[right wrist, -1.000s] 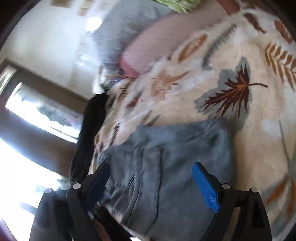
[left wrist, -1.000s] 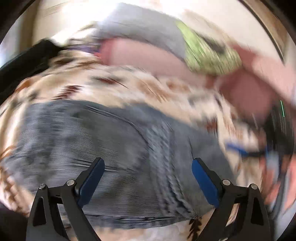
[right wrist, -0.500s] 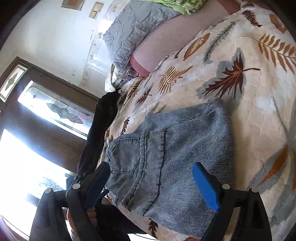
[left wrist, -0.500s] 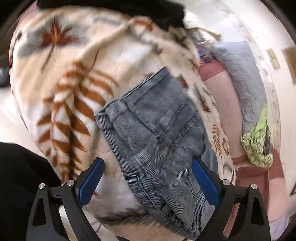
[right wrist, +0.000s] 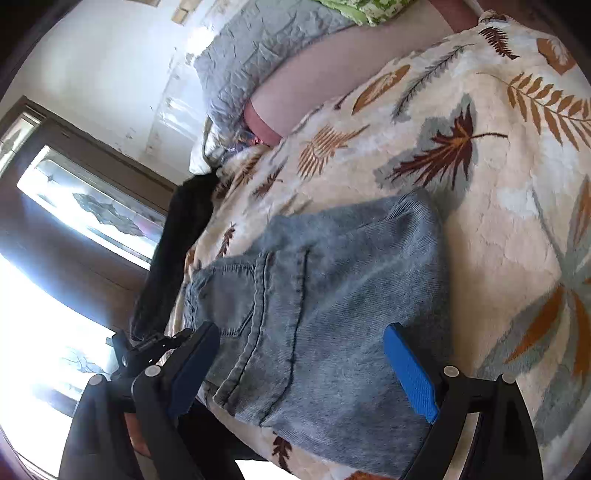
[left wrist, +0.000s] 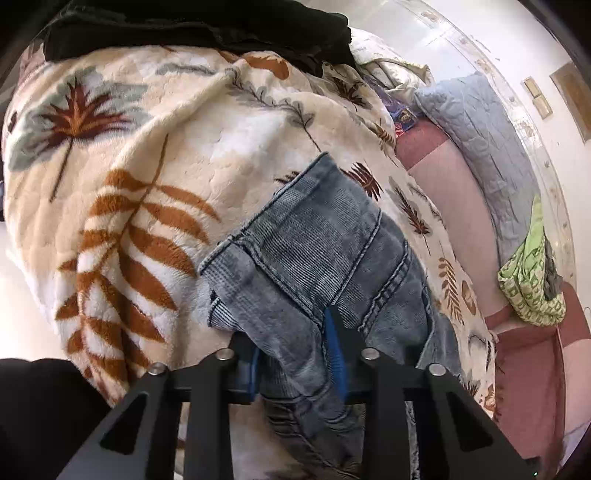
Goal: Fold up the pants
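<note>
Left gripper (left wrist: pixel 295 350) clamped on a bunched edge of the grey-blue denim pants (left wrist: pixel 325 251), blue pads pressed into the cloth from both sides. Right gripper (right wrist: pixel 306 365) spread wide, holding nothing, poised over the near edge of the same garment (right wrist: pixel 332 306). Pants lying already folded into a compact stack on the leaf-print blanket (left wrist: pixel 122 192) of a bed, close to its near edge.

Likely handling: soft but weighty denim, thick at seams and waistband, limp enough to sag once lifted, not fragile or slippery. Best taken at stitched edges or corners, one in each claw, so that layers move together.

Seen only from the left wrist: the pinch itself, black clothing (left wrist: pixel 199 26) heaped at the blanket's far end, a green patterned cloth (left wrist: pixel 532 288) on pink bedding. Seen only from the right wrist: a back pocket (right wrist: pixel 225 295) facing up, the stack's full outline, a bright window (right wrist: pixel 92 210) beyond the bed.
</note>
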`<state>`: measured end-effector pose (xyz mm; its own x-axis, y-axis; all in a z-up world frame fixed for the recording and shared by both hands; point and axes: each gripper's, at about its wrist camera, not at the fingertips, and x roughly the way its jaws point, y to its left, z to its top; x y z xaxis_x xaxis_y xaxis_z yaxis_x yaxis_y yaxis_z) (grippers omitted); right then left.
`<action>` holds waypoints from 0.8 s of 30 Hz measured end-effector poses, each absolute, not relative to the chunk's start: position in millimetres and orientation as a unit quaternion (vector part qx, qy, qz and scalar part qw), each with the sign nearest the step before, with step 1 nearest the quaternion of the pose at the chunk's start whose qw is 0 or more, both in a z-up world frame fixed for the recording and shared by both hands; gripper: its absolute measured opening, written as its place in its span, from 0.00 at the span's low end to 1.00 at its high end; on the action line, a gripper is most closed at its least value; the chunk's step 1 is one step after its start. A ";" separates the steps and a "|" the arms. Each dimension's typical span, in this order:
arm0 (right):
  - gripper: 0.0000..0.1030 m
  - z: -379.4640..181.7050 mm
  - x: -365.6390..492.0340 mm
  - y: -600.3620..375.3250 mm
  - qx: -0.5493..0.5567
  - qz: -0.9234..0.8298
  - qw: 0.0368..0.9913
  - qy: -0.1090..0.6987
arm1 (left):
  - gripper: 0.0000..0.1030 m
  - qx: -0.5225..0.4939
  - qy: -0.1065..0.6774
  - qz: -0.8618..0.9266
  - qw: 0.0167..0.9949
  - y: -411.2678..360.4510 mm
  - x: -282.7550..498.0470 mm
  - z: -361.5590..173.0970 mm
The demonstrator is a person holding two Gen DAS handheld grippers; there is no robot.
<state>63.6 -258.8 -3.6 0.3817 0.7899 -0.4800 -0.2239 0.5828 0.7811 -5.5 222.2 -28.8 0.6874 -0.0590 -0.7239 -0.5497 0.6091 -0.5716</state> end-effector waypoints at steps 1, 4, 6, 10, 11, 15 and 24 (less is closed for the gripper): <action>0.89 2.5 62.7 -253.6 0.313 0.336 0.768 0.447 | 0.29 -0.418 0.364 0.145 0.820 223.6 -6.2 -29.5; 0.89 26.0 60.7 -225.5 0.302 0.377 0.754 0.445 | 0.29 -0.415 0.361 0.140 0.823 224.7 -10.8 -29.6; 0.89 45.0 66.3 -188.3 0.284 0.412 0.737 0.455 | 0.29 -0.413 0.359 0.137 0.826 224.3 -10.6 -30.3; 0.89 51.0 97.2 -127.7 0.273 0.426 0.707 0.494 | 0.29 -0.414 0.363 0.132 0.824 225.6 -11.6 -29.8; 0.89 47.1 106.4 -109.7 0.258 0.425 0.704 0.507 | 0.29 -0.416 0.364 0.130 0.823 226.3 -11.2 -30.4; 0.89 -2.7 130.8 -64.0 0.213 0.393 0.671 0.592 | 0.29 -0.407 0.371 0.128 0.825 226.2 -7.8 -29.8; 0.90 16.4 135.1 -53.4 0.189 0.371 0.689 0.593 | 0.29 -0.392 0.381 0.127 0.828 225.6 -1.8 -28.1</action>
